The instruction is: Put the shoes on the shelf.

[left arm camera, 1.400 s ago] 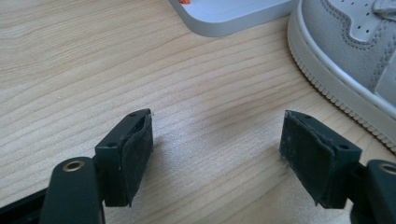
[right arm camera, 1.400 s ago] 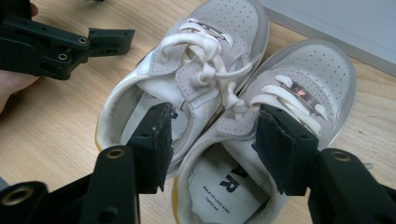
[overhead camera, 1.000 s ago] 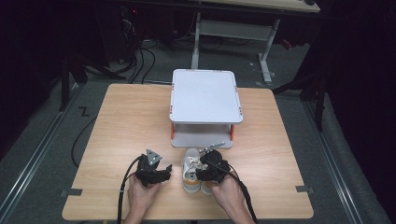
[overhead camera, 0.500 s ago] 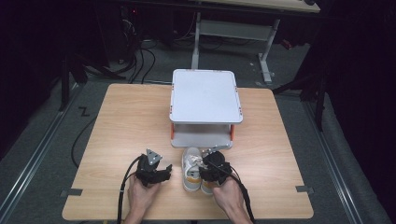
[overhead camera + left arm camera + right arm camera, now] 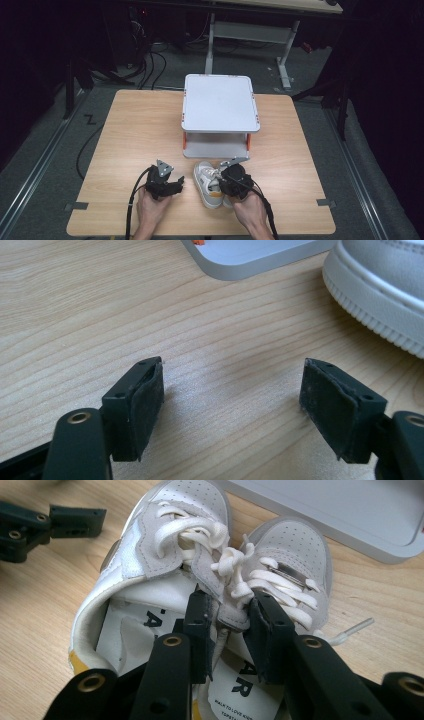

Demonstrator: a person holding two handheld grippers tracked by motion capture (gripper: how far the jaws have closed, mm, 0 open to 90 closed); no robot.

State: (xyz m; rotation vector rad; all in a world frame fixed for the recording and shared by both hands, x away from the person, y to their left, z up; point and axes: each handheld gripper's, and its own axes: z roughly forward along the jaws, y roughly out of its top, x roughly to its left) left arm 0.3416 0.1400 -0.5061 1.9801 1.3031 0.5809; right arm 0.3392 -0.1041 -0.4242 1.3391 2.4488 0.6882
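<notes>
A pair of small white and grey sneakers (image 5: 207,184) lies side by side near the table's front edge, toes toward the stand. In the right gripper view the left shoe (image 5: 165,545) and the right shoe (image 5: 295,555) touch. My right gripper (image 5: 230,625) is shut on their inner collars, pinching the two together. Seen from the high view, that right gripper (image 5: 225,186) sits over the shoes' heels. My left gripper (image 5: 176,184) rests on the wood just left of the shoes. Its jaws (image 5: 232,400) stand wide open with nothing between them, and a shoe sole (image 5: 380,305) is off to the right.
A white two-level stand (image 5: 220,102) with orange posts stands at the back middle of the wooden table (image 5: 130,130), its lower shelf (image 5: 350,515) just beyond the toes. Bare wood lies left and right. The left gripper (image 5: 50,522) appears beside the shoes.
Hardly anything differs. The right gripper and the shoes have shifted very slightly; the left gripper has stayed where it was, open.
</notes>
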